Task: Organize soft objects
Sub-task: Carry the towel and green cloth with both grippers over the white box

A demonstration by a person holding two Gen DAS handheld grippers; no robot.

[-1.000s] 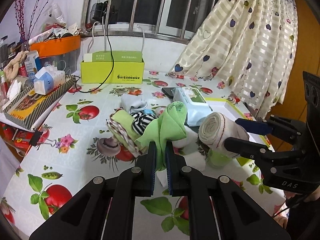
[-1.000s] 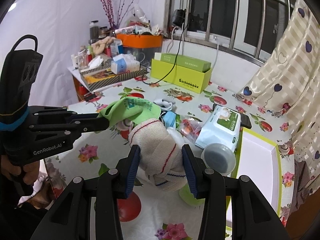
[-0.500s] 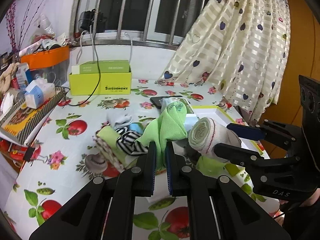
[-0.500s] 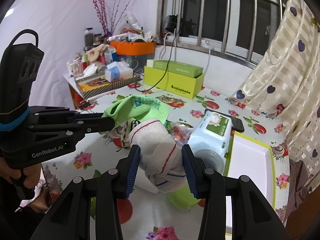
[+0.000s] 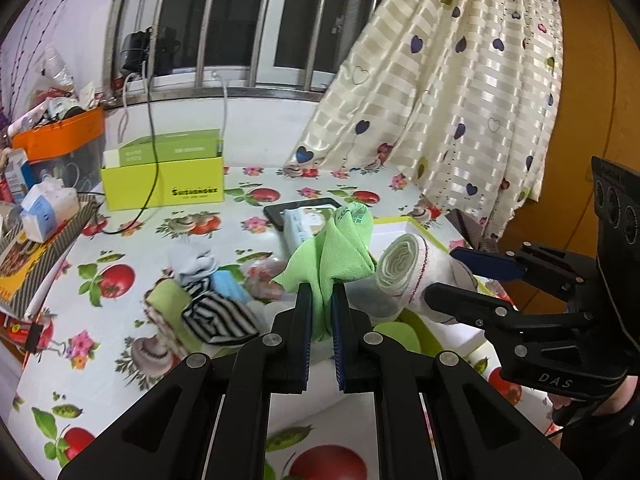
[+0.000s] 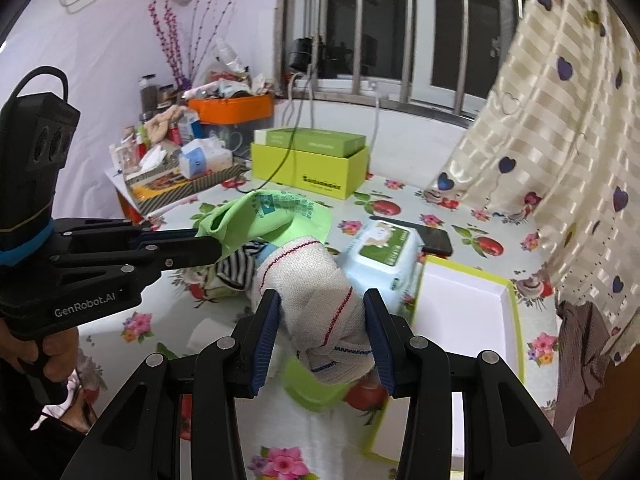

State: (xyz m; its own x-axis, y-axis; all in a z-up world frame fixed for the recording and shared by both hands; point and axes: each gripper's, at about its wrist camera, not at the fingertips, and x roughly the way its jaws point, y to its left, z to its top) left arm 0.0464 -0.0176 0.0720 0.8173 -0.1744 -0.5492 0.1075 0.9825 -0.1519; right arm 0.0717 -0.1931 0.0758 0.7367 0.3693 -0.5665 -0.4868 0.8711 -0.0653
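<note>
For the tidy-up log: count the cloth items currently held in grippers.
2. A green cloth pinched in the left gripper; a rolled white towel clamped in the right gripper. Others lie on the table.

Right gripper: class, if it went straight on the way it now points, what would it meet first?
Probably the pack of wipes, lying just beyond the rolled cloth that the right gripper holds; depth is hard to judge.

A home: a fruit-print tablecloth (image 5: 120,320), heart-patterned curtain (image 5: 460,100), barred window (image 6: 400,24) and cluttered household sundries.
</note>
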